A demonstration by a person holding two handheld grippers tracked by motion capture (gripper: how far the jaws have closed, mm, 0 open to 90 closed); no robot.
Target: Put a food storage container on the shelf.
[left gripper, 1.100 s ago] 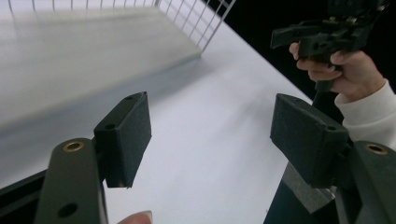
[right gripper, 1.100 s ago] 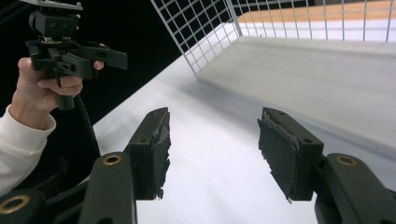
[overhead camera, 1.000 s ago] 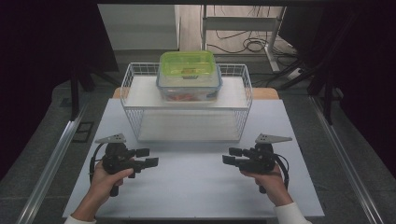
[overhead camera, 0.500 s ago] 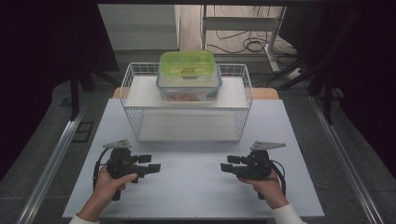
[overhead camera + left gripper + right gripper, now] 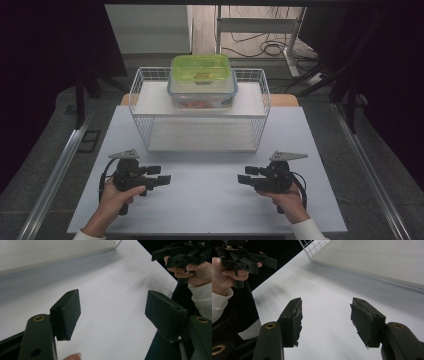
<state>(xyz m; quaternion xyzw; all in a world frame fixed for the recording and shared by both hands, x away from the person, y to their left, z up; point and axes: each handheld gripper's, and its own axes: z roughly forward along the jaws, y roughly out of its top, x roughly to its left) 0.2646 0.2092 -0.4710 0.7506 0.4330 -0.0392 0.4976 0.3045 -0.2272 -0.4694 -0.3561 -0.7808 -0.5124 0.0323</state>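
A clear food container with a green lid point(image 5: 201, 81) sits on the upper shelf of a white wire basket point(image 5: 142, 95) at the back of the white table point(image 5: 205, 200). Something red and orange shows through its wall. My left gripper point(image 5: 161, 175) is held low over the front left of the table, open, with nothing between its jaws point(image 5: 112, 312). Opposite it at the front right, my right gripper point(image 5: 246, 176) is also open and empty point(image 5: 325, 318). The two point at each other across bare tabletop.
A light board point(image 5: 200, 135) forms the basket's lower floor, just beyond both grippers. Metal rails point(image 5: 55, 172) run along the table's left and right sides. Cables and a stand point(image 5: 260, 47) lie on the floor behind.
Both hands have drawn back toward the table's front edge, taking the grippers with them. The jaws stay open. The container and basket have not moved.
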